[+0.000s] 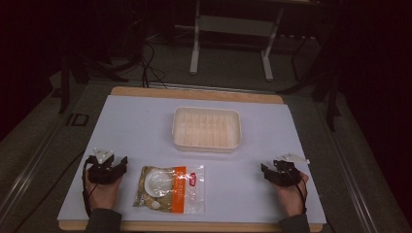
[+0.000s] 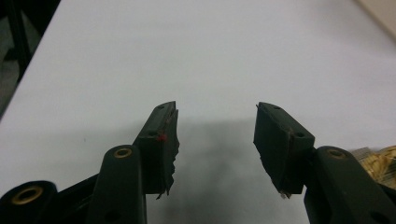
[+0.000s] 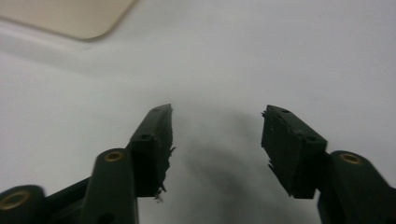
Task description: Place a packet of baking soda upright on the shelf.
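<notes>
A clear plastic bag (image 1: pixel 170 188) with an orange band and a round pale item inside lies flat near the table's front edge. Behind it, mid-table, stands an empty cream plastic tray (image 1: pixel 206 128). My left gripper (image 1: pixel 116 162) rests low on the table just left of the bag, held in a hand, jaws apart with nothing between them (image 2: pixel 215 128). A corner of the bag (image 2: pixel 380 158) peeks in at the right of the left gripper view. My right gripper (image 1: pixel 265 171) sits at the front right, open and empty (image 3: pixel 217 128), with the tray's corner (image 3: pixel 79 18) beyond it.
A white sheet (image 1: pixel 145 121) covers the wooden table. A metal stand (image 1: pixel 233 43) and cables (image 1: pixel 145 63) are on the dark floor behind the table. Both forearms come in from the bottom edge.
</notes>
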`<state>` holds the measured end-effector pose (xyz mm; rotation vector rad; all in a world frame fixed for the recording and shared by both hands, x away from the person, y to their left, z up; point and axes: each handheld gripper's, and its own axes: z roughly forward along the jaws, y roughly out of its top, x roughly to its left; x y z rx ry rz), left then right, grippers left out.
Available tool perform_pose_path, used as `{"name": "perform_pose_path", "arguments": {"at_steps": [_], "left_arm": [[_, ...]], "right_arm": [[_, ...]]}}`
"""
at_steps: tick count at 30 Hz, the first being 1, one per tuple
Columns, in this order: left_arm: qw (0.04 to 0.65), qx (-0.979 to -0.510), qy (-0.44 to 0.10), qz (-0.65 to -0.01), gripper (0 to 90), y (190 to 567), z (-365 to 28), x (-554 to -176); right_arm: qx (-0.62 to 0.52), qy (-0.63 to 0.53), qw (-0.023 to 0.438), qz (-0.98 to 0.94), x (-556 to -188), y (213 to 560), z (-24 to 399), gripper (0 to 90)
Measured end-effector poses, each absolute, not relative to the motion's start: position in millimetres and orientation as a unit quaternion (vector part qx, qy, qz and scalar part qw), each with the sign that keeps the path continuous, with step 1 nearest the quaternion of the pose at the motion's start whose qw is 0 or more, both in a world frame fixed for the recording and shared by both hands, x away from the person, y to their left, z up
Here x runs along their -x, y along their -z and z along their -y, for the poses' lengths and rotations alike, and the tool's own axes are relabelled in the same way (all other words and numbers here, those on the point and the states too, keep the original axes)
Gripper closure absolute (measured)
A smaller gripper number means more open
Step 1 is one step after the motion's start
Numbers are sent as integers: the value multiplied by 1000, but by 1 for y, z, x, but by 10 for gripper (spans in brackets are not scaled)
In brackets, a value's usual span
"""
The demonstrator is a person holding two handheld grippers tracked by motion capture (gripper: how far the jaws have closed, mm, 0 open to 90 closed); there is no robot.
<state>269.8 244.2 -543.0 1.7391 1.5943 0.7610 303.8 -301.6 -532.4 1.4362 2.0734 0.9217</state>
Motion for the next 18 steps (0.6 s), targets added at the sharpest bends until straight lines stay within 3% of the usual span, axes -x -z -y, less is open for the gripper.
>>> {"name": "perform_pose_path", "arguments": {"at_steps": [11, 16, 18], "left_arm": [[356, -685, -273, -574, 547, 543, -247, -272], [350, -693, -276, -566, 534, 545, -244, -275], [349, -695, -278, -564, 534, 546, -243, -275]], "right_arm": [[-484, -369, 176, -774, -296, 526, 272, 464], [-460, -372, 167, -789, -293, 525, 253, 438], [-457, -372, 157, -792, -294, 530, 243, 389]]}}
